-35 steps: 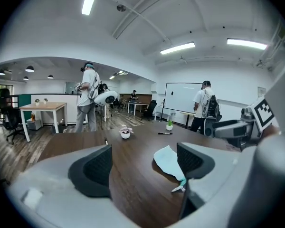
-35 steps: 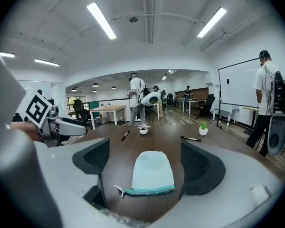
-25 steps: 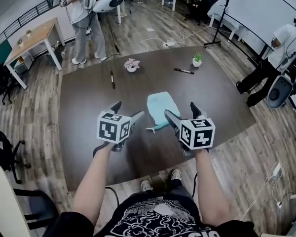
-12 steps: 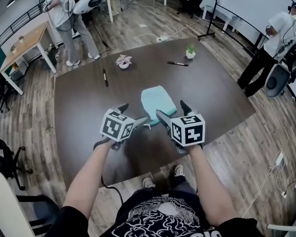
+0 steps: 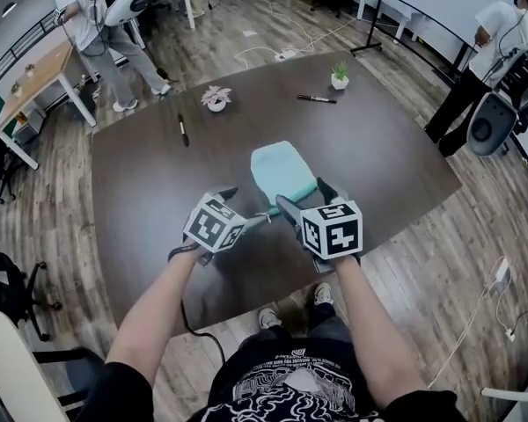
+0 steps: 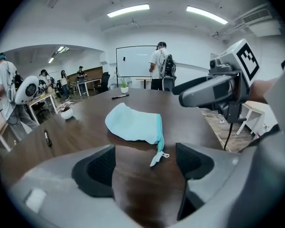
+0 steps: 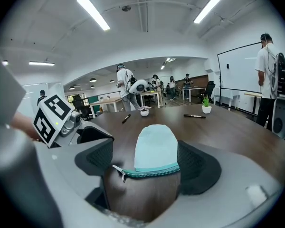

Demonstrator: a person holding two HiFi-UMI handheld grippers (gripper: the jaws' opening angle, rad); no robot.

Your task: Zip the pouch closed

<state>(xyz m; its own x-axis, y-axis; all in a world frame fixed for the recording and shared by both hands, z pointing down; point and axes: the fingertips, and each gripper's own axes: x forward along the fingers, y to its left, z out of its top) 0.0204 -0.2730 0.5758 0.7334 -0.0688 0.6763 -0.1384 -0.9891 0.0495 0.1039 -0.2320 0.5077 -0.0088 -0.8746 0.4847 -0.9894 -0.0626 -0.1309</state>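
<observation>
The light-blue pouch [image 5: 280,167] lies flat on the worktop [image 5: 158,174], long axis running away, zip end nearest. The left claw [image 6: 145,148] is released and empty. The right claw [image 7: 145,148], jaws just narrowing, straddles the zip end without gripping it.

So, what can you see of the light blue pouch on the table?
The pouch is pale blue soft cloth, rounded at its far end, lying flat on the dark table. A teal zipper runs along its near edge, its pull tab sticking out left. That edge sits between the right gripper's open jaws, which have just been closing; contact is unclear.
</observation>
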